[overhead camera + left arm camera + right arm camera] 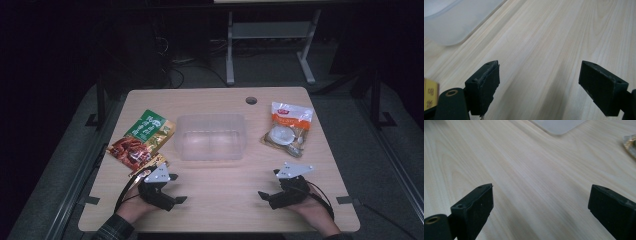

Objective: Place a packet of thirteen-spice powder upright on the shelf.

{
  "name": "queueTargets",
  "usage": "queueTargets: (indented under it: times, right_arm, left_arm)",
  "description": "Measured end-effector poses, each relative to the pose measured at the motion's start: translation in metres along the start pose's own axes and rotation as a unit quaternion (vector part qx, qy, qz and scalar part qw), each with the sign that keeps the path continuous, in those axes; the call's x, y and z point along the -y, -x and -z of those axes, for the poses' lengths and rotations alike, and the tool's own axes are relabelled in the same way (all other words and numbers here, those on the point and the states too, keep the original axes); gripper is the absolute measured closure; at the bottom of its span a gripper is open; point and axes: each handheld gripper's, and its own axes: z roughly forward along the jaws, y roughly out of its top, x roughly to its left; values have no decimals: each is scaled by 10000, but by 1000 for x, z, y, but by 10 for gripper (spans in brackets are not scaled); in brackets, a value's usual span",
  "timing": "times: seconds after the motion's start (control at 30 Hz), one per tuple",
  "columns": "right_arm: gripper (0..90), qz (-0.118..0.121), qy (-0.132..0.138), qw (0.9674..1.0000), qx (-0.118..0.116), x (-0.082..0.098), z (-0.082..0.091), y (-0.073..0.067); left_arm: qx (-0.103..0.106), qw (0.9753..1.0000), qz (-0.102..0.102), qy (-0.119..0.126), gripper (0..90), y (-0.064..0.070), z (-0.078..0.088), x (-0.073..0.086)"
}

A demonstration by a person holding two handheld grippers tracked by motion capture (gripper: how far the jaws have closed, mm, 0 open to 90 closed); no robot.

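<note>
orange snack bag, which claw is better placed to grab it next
Right. The right claw sits open on the same side as the orange snack bag; the left claw is beyond the clear tub.

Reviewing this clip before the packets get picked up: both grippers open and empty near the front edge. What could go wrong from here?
1. The snack packets overlap beside the left gripper, so one pinch may drag several.
2. The clear plastic bin looks light; a nudge could slide it.
3. The orange-and-white packet lies flat, so the right gripper may scrape the table.
</note>
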Motion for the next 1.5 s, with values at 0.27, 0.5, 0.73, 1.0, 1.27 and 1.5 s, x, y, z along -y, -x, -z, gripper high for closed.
queueTargets:
  times: [0.27,0.5,0.73,1.0,1.27,1.5]
  right_arm:
    - [63,39,-19,10000,-71,-1,-3,-2]
    - [130,53,59,9997,-252,-3,1,-3]
    - [132,14,0,9998,-210,-3,0,-2]
    - [132,-14,-37,9998,-210,-1,0,-2]
    - [134,2,-42,9999,-134,2,3,-1]
    - [134,22,-2,9999,-131,1,4,-3]
  left_arm:
    - [-141,9996,223,-68,214,-7,10,-3]
    - [-368,9983,452,57,374,-20,28,-6]
    - [-706,9944,767,180,629,-40,45,-7]
    - [-902,9912,958,174,845,-62,55,-4]
    - [-1242,9865,1058,161,898,-83,57,-3]
    - [-1366,9831,1214,74,899,-102,49,3]
